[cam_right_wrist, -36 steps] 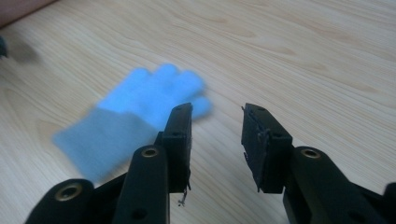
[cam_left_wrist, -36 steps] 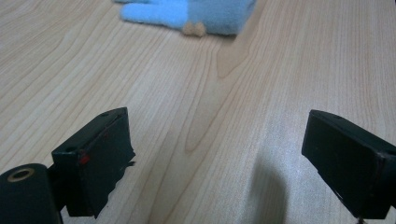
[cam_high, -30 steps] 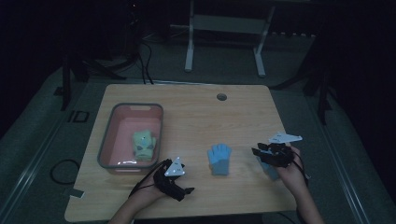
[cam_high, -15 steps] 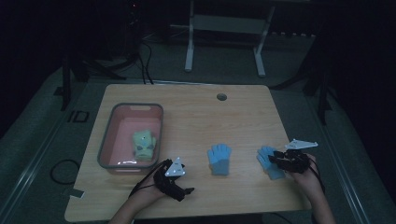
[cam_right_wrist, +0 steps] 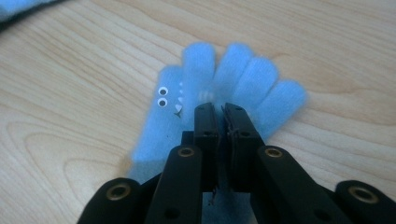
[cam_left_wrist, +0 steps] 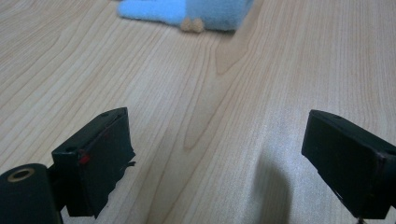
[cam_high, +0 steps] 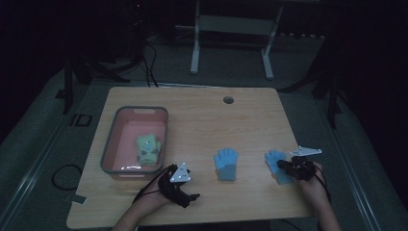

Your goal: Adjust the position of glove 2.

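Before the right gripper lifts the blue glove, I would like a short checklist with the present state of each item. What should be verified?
1. Right gripper closed on the right blue glove: ok; its jaws have just been closing and stand together over the palm.
2. Fabric truly pinched between the pads: cannot tell; the jaws hide the contact.
3. Left gripper out of the way: ok; jaws wide open, nothing between them, resting near the front edge.
4. Second blue glove apart from the gripped one: ok; bare table between them.
5. Pink bin has room: ok; one green glove lies inside, much floor free.
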The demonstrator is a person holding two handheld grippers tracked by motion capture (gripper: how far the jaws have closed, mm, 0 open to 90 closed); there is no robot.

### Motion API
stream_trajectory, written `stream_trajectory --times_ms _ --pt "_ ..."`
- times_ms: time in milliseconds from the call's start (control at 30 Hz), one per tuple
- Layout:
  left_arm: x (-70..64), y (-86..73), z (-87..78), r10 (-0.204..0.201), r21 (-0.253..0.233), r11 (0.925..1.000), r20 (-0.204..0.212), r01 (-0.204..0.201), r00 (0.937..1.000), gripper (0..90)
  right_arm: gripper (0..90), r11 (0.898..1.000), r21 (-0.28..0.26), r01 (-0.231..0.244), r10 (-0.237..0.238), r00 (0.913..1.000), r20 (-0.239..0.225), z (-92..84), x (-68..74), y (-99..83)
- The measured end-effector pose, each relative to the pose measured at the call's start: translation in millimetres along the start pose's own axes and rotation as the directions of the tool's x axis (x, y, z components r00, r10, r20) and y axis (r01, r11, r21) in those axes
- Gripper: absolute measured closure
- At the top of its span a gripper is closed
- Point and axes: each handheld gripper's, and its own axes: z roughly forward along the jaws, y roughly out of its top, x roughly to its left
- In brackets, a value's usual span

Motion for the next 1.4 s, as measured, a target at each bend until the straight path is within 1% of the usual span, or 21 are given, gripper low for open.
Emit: stream_trajectory --times_ms 100,167,200,267,400,467,567,667,733,767,800,900,1000,1067,1200,1267,1300,1333,1400 --pt "-0.1 0.3 -0.1 0.001 0.000 1.0000 0.001 -0.001 1.0000 8.9 85.7 0.999 -0.024 -0.025 0.025 0.9995 0.018 -5.4 7.3 6.8" --pt "0.0 0.2 0.0 0.002 0.001 1.0000 0.000 -0.002 1.0000 8.9 85.7 0.998 -0.047 -0.043 0.044 0.9990 0.012 -9.6 13.7 12.8" --pt "-0.1 0.2 0.1 0.001 0.001 1.0000 -0.001 -0.001 1.0000 8.8 85.8 0.997 -0.061 -0.053 0.054 0.9984 0.016 -12.7 19.2 17.7" --pt "-0.2 0.1 0.0 0.002 0.000 1.0000 0.000 -0.002 1.0000 8.8 85.8 0.995 -0.081 -0.056 0.058 0.9982 0.018 -17.1 27.3 25.1" --pt "-0.8 0.2 0.2 0.007 0.002 1.0000 -0.001 -0.007 1.0000 8.9 85.7 0.988 -0.128 -0.085 0.091 0.9952 0.037 -25.3 45.3 39.8" --pt "-1.0 0.3 0.1 0.009 0.003 1.0000 -0.001 -0.009 1.0000 8.9 85.6 0.986 -0.144 -0.085 0.093 0.9941 0.055 -27.6 54.4 45.8" --pt "-1.2 0.1 0.0 0.010 0.001 1.0000 0.000 -0.010 1.0000 8.9 85.5 0.982 -0.158 -0.104 0.114 0.9921 0.053 -27.8 61.7 49.6" --pt "-1.2 0.0 0.0 0.010 0.000 1.0000 0.000 -0.010 1.0000 8.8 85.5 0.981 -0.149 -0.126 0.136 0.9893 0.053 -23.2 68.5 49.4" --pt "-0.8 0.1 -0.2 0.010 -0.001 0.9999 -0.001 -0.010 0.9999 8.9 85.5 0.984 -0.132 -0.122 0.134 0.9877 0.082 -17.2 73.9 47.7" --pt "-0.6 0.2 -0.4 0.009 -0.003 1.0000 -0.001 -0.009 1.0000 8.9 85.5 0.983 -0.126 -0.134 0.145 0.9857 0.085 -14.2 75.7 46.4" --pt "-0.5 0.2 -0.5 0.009 -0.002 1.0000 -0.001 -0.009 1.0000 8.9 85.4 0.980 -0.122 -0.158 0.168 0.9829 0.076 -10.7 76.6 44.6" --pt "-1.1 0.3 -0.2 0.011 -0.001 0.9999 0.001 -0.011 0.9999 8.9 85.5 0.972 -0.119 -0.203 0.211 0.9753 0.064 -3.8 79.1 39.7" --pt "-1.2 0.3 -0.3 0.011 -0.001 0.9999 0.003 -0.011 0.9999 8.9 85.4 0.974 -0.103 -0.203 0.211 0.9752 0.068 5.0 84.0 35.4" --pt "-1.1 0.3 -0.3 0.011 -0.002 0.9999 0.003 -0.011 0.9999 8.9 85.2 0.974 -0.095 -0.205 0.214 0.9726 0.091 10.5 86.2 33.2" --pt "-0.9 0.1 -0.4 0.011 -0.004 0.9999 0.005 -0.011 0.9999 8.9 82.7 0.976 -0.073 -0.207 0.215 0.9683 0.127 20.0 84.3 29.4" --pt "-0.8 0.1 -0.5 0.011 -0.004 0.9999 0.005 -0.011 0.9999 8.9 79.6 0.976 -0.046 -0.213 0.217 0.9661 0.140 26.0 82.8 26.2" --pt "-0.8 0.0 -0.5 0.012 -0.005 0.9999 0.004 -0.012 0.9999 8.9 78.5 0.976 -0.047 -0.213 0.217 0.9657 0.142 28.1 82.5 24.3" --pt "-0.9 -0.1 -0.4 0.011 -0.005 0.9999 0.005 -0.011 0.9999 8.9 77.8 0.977 -0.055 -0.207 0.213 0.9668 0.142 28.4 82.8 23.4" --pt "-0.9 -0.3 -0.4 0.012 -0.005 0.9999 0.004 -0.012 0.9999 8.9 76.0 0.979 -0.053 -0.195 0.200 0.9687 0.146 28.3 83.0 23.9"
